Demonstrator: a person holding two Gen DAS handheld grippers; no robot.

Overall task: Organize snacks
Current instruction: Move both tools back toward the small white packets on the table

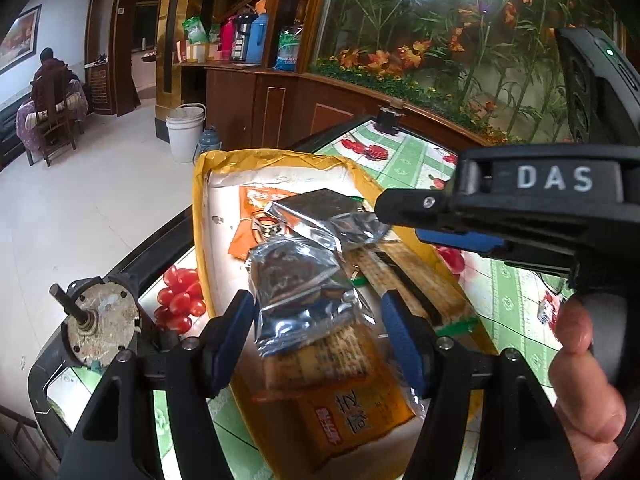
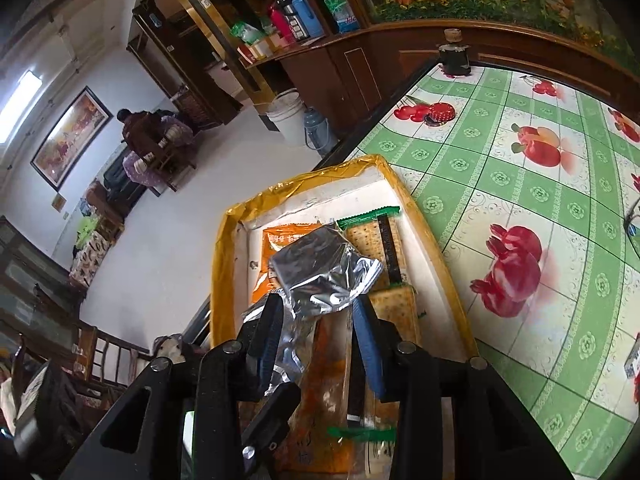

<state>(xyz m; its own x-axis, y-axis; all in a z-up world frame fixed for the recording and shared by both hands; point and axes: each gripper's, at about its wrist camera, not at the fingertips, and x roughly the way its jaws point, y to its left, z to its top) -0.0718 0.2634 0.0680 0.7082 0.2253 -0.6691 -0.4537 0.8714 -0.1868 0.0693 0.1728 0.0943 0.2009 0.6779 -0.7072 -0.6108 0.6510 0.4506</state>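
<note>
Left tongs (image 1: 318, 336) stand wide, straddling but not gripping a silver packet (image 1: 304, 300) atop the snack pile. From largest to smallest: the counter (image 2: 520, 208) with its fruit-print cloth carries a yellow-rimmed tray (image 2: 228, 240); the tray holds an orange packet (image 1: 352, 412), cracker packs (image 2: 378, 240) and crumpled foil bags. Right tongs (image 2: 316, 336) sit narrow around one foil bag (image 2: 324, 268); whether they clamp it cannot be told. Recommended: close squarely on the packet body, not the loose foil edge, then lift slowly.
</note>
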